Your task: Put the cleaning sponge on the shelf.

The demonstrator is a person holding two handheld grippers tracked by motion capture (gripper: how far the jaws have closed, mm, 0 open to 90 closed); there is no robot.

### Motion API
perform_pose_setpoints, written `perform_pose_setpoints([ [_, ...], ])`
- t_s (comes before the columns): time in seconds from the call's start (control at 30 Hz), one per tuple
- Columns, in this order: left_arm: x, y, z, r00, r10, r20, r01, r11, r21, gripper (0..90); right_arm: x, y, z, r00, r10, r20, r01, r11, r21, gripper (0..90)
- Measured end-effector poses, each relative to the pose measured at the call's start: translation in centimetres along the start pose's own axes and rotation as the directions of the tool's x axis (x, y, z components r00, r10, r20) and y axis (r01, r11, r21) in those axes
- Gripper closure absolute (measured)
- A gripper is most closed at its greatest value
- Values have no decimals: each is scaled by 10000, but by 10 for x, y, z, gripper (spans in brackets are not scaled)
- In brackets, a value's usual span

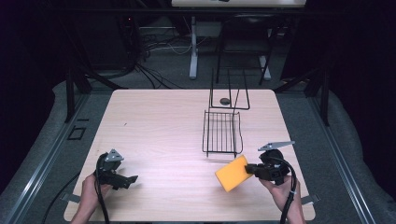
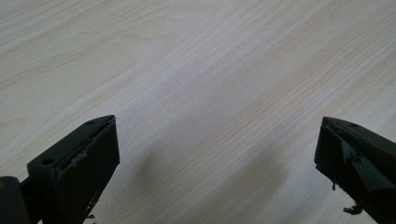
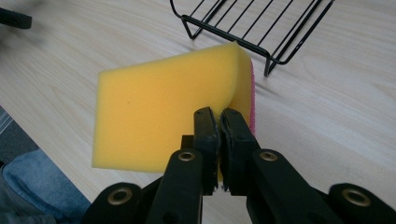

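On the pale worktop [image 1: 154, 121] the black wire rack [image 1: 222, 133] stood right of centre, and just nearer, the right claw [image 3: 219, 116] pinched the yellow sponge's [image 3: 159, 116] edge, seemingly to lift it in, while the left claw [image 1: 132, 179] idled, spread.

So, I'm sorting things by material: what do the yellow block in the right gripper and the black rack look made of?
The yellow block looks like soft foam sponge: matte, finely pored, pinched thin where the right gripper squeezes it, with a pink layer on its far face. The rack seems to be thin metal wire coated glossy black.
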State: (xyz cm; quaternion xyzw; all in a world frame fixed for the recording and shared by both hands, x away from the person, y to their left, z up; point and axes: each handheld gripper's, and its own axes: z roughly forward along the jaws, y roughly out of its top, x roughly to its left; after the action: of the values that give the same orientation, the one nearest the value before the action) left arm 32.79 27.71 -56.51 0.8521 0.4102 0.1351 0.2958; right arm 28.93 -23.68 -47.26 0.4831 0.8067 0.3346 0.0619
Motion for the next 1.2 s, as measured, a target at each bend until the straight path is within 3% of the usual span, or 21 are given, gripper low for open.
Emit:
perform_pose_setpoints([
  [0.8, 1, 0, -1, 10000, 15, -14, -15, 10000, -7, 1, 11, 27, -13, 9995, -261, 188, 268, 9989, -387, 858],
  [1.2, 2, 0, 0, 10000, 1, -13, -1, 10000, -1, 1, 6, 35, -11, 9995, -2, 306, 24, 9974, -723, 858],
])
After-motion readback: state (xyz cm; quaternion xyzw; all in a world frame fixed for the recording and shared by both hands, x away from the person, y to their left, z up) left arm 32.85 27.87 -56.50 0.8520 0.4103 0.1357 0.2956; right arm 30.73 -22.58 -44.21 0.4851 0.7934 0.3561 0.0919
